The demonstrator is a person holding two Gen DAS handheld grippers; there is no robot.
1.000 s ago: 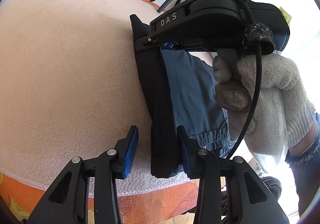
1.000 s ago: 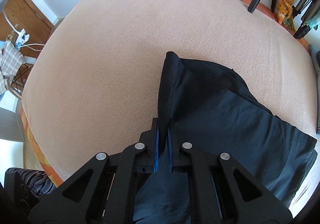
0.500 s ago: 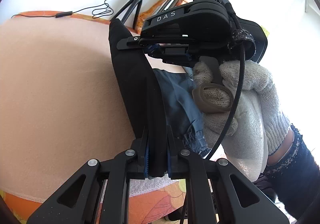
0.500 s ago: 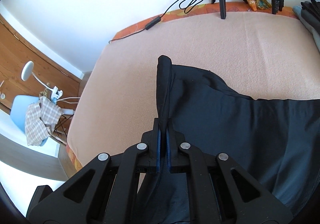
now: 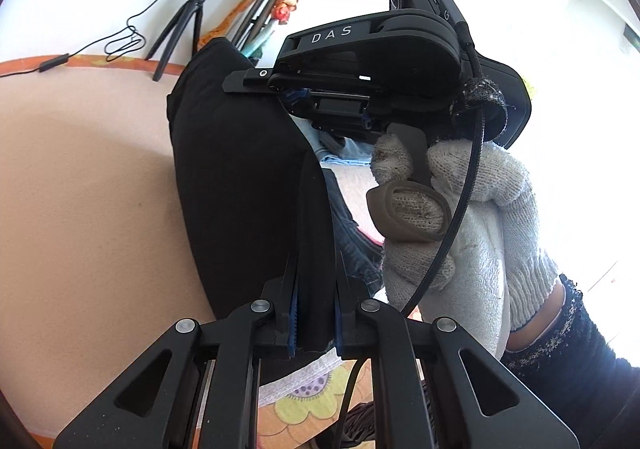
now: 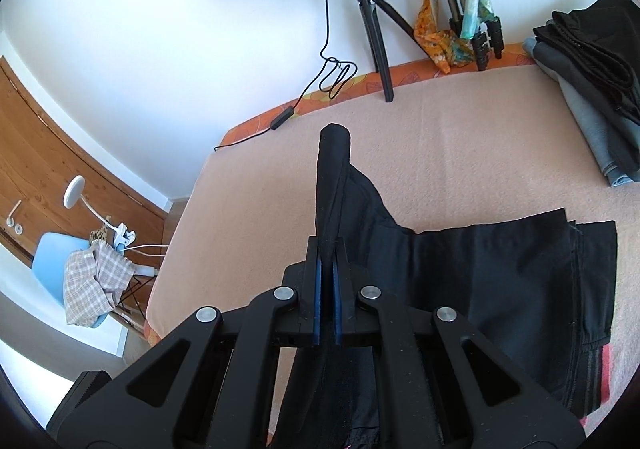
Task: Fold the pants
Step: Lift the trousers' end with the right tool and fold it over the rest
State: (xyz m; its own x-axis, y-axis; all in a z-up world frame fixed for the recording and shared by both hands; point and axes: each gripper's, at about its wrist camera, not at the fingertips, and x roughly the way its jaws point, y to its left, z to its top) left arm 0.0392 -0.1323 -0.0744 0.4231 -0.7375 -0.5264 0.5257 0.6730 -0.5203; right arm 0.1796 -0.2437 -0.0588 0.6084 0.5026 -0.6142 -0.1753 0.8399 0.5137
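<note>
Pants (image 6: 460, 269): black, partly lifted off the bed (image 6: 460, 137); the rest trails toward the right of the right-wrist frame.
Left tongs (image 5: 314, 313): clamped on a folded pants edge, lower centre.
Right tongs (image 6: 327, 289): clamped on the same edge.
Key relation: held edge runs straight between both tongs; loose length lies rightward, nearer the right hand (image 5: 448, 217).
</note>
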